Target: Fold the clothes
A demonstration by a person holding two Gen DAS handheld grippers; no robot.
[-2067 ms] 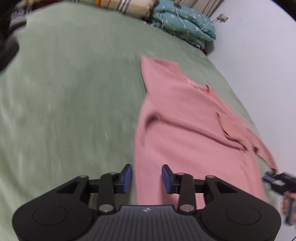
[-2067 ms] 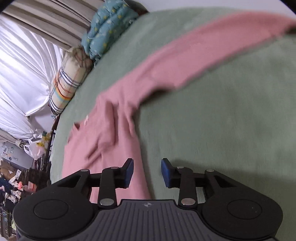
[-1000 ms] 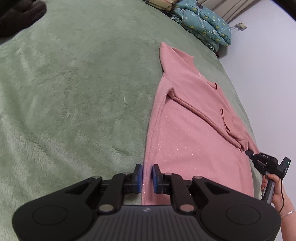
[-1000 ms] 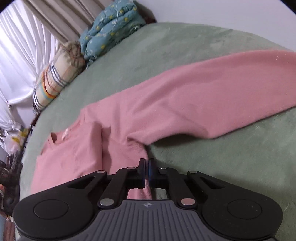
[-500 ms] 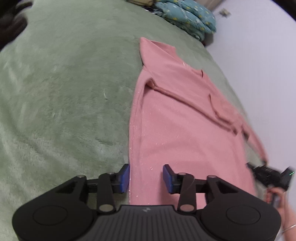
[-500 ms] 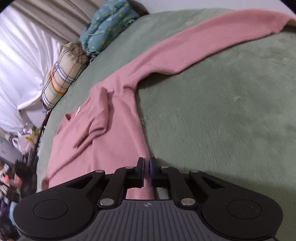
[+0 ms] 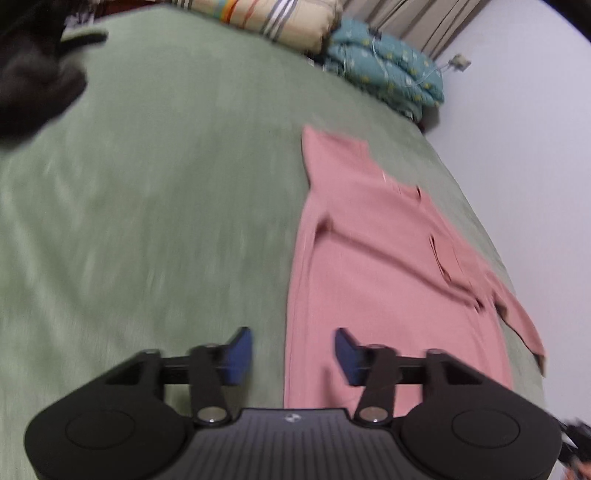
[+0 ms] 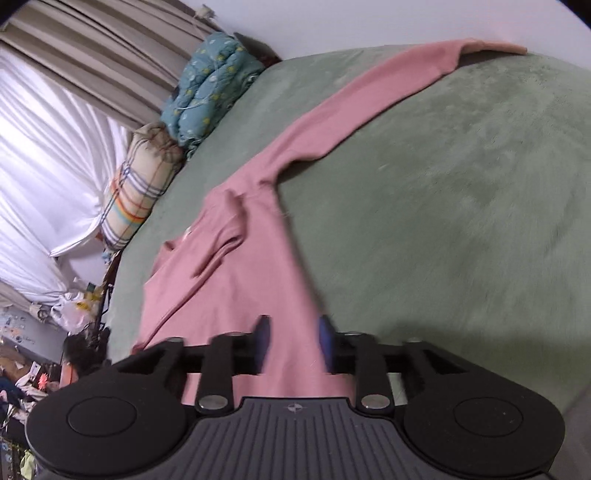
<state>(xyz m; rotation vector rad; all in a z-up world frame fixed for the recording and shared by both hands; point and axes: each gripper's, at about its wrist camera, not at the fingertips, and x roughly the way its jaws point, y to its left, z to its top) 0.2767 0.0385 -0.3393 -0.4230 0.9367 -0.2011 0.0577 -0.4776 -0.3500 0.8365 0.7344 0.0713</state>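
Observation:
A pink long-sleeved top [image 7: 388,277] lies flat on the green bed blanket [image 7: 166,203], collar toward the far pillows. My left gripper [image 7: 293,354] hovers over the top's near left edge. Its jaws are opening and the cloth lies below them, not pinched. In the right wrist view the same top [image 8: 229,295] runs away from me, and one sleeve [image 8: 369,103] stretches far up to the right. My right gripper [image 8: 294,343] hangs over the top's side edge with its blurred blue pads parting. Pink cloth shows between the pads, and they do not press on it.
A striped bolster [image 7: 266,14] and a teal quilt [image 7: 388,70] lie at the head of the bed. A dark bundle [image 7: 29,85] sits at the far left. A pale wall borders the bed's right side. Curtains and floor clutter [image 8: 22,369] fill the right view's left.
The left jaws, nearly shut on the hem edge a second ago, now stand apart. The right gripper slid along the top's side with its jaws shut, and now they part.

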